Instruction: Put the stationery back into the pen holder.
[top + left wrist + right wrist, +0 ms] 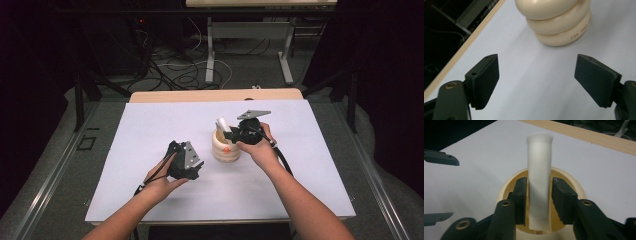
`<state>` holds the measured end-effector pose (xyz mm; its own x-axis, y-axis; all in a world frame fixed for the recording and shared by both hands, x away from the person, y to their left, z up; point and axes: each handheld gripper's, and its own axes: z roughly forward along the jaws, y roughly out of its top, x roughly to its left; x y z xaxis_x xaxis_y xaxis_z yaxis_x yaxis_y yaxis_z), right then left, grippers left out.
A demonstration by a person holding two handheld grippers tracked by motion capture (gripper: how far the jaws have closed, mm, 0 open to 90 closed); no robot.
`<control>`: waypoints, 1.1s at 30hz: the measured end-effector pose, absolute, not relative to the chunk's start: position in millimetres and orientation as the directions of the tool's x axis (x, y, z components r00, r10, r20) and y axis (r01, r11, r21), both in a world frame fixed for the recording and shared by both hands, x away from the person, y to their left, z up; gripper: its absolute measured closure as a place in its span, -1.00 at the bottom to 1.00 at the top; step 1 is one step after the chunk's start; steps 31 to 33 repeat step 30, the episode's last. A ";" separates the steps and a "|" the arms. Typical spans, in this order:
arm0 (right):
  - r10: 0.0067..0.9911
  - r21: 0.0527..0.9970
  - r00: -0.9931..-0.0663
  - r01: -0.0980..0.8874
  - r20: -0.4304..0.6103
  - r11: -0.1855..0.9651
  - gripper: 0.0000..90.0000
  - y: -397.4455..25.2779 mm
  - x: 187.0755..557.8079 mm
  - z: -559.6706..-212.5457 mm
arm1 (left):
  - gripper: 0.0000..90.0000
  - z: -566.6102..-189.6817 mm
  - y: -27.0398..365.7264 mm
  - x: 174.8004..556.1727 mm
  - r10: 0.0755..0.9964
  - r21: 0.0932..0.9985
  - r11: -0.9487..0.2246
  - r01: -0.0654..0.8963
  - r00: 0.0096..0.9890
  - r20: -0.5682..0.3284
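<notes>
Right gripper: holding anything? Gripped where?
The right gripper clamps the white pestle on its lower shaft, above the cream mortar. The left gripper is open, holding nothing.

The high view sits above the person's side, looking forward and down over the whole white table (150, 130). The left gripper view rides low and close, facing the cream pot (559, 22) just ahead of its jaws. The right gripper view looks down into that same pot (506, 187) from right over it.
</notes>
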<state>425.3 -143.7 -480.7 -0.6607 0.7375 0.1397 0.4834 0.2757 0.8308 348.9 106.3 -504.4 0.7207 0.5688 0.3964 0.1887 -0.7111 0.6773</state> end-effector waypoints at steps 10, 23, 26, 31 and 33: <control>0.755 0.868 -0.643 0.442 0.130 0.227 -0.22 -163.8 409.7 -463.4 | -0.66 -503.5 127.9 357.4 0.718 0.782 -0.529 0.330 0.665 0.205; 0.790 0.883 -0.600 0.431 0.125 0.187 -0.44 -210.8 378.1 -466.8 | -0.81 -500.2 153.6 360.8 0.803 0.835 -0.349 0.425 0.595 0.032; 0.807 0.882 -0.577 0.438 0.128 0.173 -0.52 -223.9 373.0 -470.9 | -0.83 -499.1 159.3 361.1 0.814 0.843 -0.313 0.437 0.581 0.001; 0.830 0.881 -0.545 0.442 0.118 0.166 -0.65 -239.2 367.4 -475.9 | -0.89 -499.0 167.4 362.2 0.829 0.847 -0.274 0.455 0.558 -0.031; 0.830 0.881 -0.545 0.442 0.118 0.166 -0.65 -239.2 367.4 -475.9 | -0.89 -499.0 167.4 362.2 0.829 0.847 -0.274 0.455 0.558 -0.031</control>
